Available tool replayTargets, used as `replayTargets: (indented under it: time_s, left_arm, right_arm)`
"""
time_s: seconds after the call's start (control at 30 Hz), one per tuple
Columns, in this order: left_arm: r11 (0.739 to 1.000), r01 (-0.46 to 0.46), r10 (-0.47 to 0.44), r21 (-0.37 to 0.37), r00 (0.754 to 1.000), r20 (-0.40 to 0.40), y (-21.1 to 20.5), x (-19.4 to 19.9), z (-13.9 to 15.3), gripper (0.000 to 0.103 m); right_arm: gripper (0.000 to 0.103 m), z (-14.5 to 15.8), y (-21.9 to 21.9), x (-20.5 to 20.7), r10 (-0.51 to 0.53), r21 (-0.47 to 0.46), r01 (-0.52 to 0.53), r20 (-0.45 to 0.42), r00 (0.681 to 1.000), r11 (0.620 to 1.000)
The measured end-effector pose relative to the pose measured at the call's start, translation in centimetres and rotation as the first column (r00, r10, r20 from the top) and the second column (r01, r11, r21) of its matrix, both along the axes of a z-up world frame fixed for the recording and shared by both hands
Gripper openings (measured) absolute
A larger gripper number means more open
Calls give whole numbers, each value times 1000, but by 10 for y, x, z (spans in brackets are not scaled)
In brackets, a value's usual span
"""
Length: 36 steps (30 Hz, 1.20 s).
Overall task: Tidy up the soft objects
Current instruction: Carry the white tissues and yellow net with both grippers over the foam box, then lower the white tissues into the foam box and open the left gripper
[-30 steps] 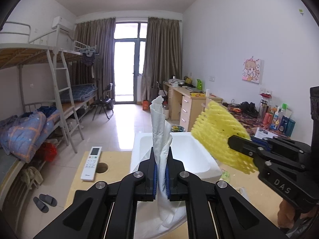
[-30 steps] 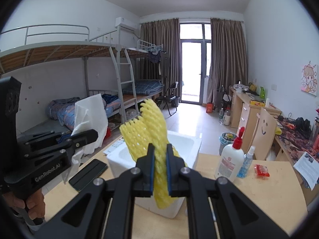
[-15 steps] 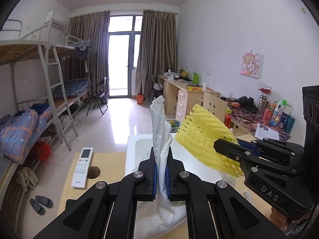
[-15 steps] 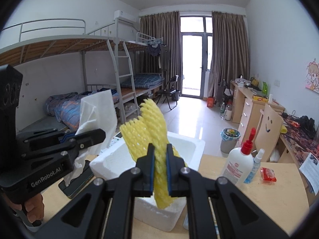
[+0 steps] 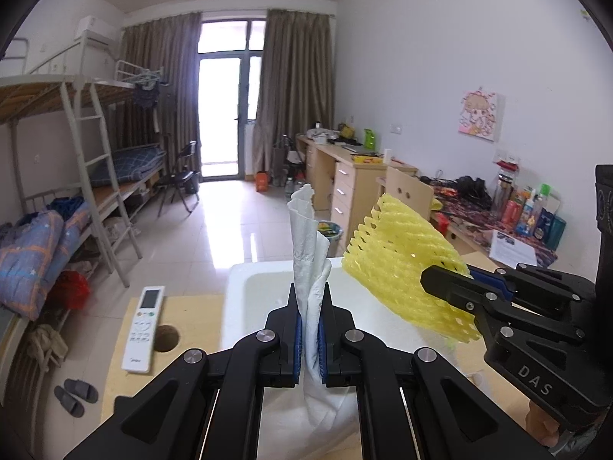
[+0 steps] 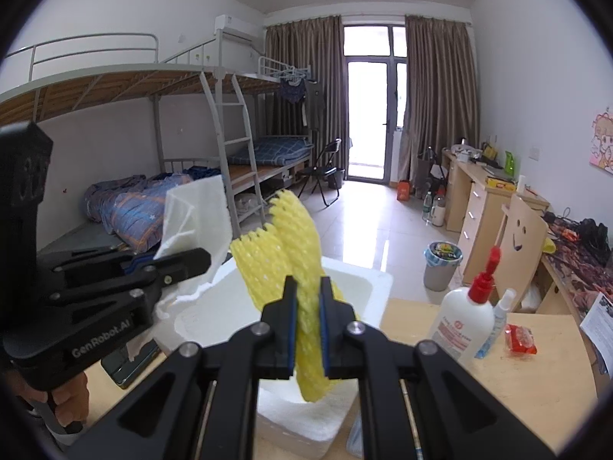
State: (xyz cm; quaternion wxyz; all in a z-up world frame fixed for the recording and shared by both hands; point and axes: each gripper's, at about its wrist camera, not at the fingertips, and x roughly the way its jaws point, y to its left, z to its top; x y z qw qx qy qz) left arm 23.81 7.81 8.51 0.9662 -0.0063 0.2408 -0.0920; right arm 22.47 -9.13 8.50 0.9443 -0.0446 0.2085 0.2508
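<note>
Left tongs (image 5: 309, 329): I am pinching the white tissue (image 5: 306, 253) between the blue pads, pressed tight on it; it is standing up in crumpled folds above the tips, and its lower part is hanging down under them.
Right tongs (image 6: 308, 326): I am clamping the yellow foam net (image 6: 295, 253) between my pads; most of it is rising above the tips in two ragged-topped lobes, and a shorter end is dangling below.
Where the soft things are: I am holding both in the air over the white foam box (image 5: 264, 287), side by side and near each other, the tissue to the left of the net; neither is touching the box as far as I can tell.
White foam box: it is sitting open-topped on the wooden surface (image 6: 536, 379), straight ahead of both tongs; its inside is looking bare where I can see it.
My hands: part of my left hand (image 6: 67, 398) is showing under its handle in the right wrist view, and a bit of my right hand (image 5: 540, 425) is showing at the lower right edge of the left wrist view.
Left of the box: a white remote control (image 5: 143, 327) is lying flat on the surface just beside a round cable hole (image 5: 165, 339).
Right of the box: a white bottle with a red nozzle (image 6: 465, 316) is standing upright, a slim spray bottle (image 6: 498, 314) is standing just beside it, and a small red packet (image 6: 520, 339) is lying a little farther right.
</note>
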Motion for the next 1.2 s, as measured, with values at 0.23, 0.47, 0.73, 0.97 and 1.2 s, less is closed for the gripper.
replayTargets:
  time_s: [0.23, 0.47, 0.73, 0.97, 1.2]
  left_arm:
    - [997, 76, -76, -2, 996, -39, -24, 14, -6, 7]
    - [998, 65, -65, -1, 997, -51, -22, 17, -8, 15]
    - [998, 60, -60, 1, 998, -33, -20, 10, -6, 86]
    - [998, 61, -60, 32, 998, -36, -23, 5, -9, 100]
    - [999, 30, -30, 45, 1000, -5, -19, -8, -5, 100]
  right_arm:
    - [13, 2, -24, -3, -57, 11, 56, 2, 998, 998]
    - [13, 1, -31, -3, -68, 10, 68, -2, 998, 998]
    - [13, 1, -35, -4, -62, 19, 62, 7, 998, 998]
    - [13, 1, -39, -7, -67, 22, 67, 10, 998, 998]
    - [13, 1, -37, -9, -60, 17, 60, 7, 998, 998]
